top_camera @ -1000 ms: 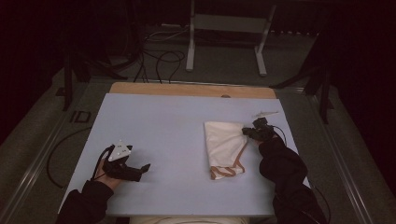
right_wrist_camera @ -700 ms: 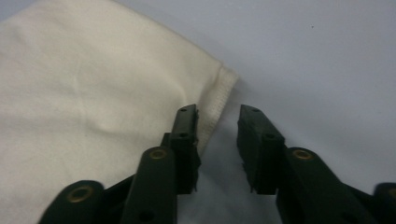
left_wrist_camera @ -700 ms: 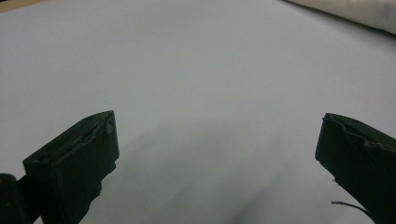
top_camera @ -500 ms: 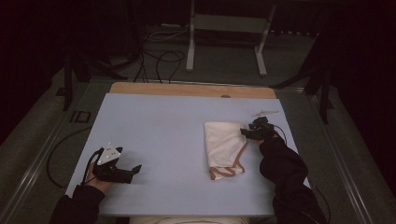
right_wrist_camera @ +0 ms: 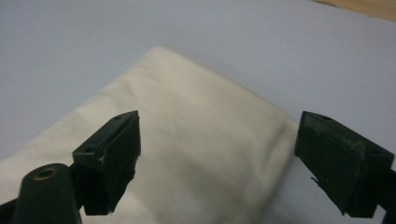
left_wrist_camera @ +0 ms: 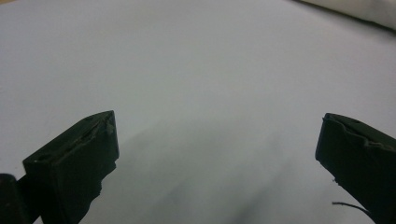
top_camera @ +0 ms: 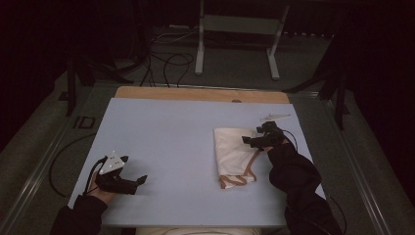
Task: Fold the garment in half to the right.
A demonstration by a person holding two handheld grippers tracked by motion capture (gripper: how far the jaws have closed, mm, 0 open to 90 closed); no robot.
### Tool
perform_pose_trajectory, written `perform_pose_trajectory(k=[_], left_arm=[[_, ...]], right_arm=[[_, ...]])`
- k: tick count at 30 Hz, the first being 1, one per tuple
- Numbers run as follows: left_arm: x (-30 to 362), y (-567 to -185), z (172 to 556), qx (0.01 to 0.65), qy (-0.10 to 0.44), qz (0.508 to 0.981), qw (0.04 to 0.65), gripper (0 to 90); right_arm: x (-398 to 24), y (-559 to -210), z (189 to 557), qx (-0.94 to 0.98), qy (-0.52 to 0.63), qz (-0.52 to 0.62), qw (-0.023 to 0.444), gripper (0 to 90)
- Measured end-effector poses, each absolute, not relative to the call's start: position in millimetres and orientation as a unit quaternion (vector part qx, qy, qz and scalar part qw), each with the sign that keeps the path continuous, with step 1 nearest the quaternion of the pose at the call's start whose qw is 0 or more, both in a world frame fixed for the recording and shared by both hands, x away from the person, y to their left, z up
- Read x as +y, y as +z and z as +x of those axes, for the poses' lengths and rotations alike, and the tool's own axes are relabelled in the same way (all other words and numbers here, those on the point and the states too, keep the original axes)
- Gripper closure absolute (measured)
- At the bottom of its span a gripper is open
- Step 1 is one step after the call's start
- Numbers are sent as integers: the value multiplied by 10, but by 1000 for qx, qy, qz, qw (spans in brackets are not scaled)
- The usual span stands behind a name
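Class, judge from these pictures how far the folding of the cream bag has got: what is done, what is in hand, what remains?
Done: the cream bag lies folded flat on the table, its brown straps at the near end. In hand: the right tool has just been opening its jaws at the bag's right edge; nothing is between them. The left tool is open, apart from the bag. Left: probably only drawing the hands away, or another fold.

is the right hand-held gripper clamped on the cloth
No, the right hand-held gripper has its jaws spread wide above the folded cream cloth, with neither pad pinching it.
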State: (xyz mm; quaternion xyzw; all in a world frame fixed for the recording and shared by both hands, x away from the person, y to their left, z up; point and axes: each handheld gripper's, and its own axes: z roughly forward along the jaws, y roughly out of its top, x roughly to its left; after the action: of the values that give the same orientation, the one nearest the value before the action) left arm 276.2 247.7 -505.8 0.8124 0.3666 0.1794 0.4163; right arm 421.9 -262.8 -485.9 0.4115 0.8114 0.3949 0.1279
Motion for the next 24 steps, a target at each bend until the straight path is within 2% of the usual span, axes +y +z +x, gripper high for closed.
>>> perform_pose_trajectory(k=[14, 24], left_arm=[[2462, -5061, 2747, 351, 164, 817, 428, 0], [2480, -5054, 2755, 344, 156, 819, 432, 0]], right_arm=[[-2204, -4706, 4243, 834, 394, 367, 118, 122], [-2161, -4551, 4146, 844, 392, 352, 105, 102]])
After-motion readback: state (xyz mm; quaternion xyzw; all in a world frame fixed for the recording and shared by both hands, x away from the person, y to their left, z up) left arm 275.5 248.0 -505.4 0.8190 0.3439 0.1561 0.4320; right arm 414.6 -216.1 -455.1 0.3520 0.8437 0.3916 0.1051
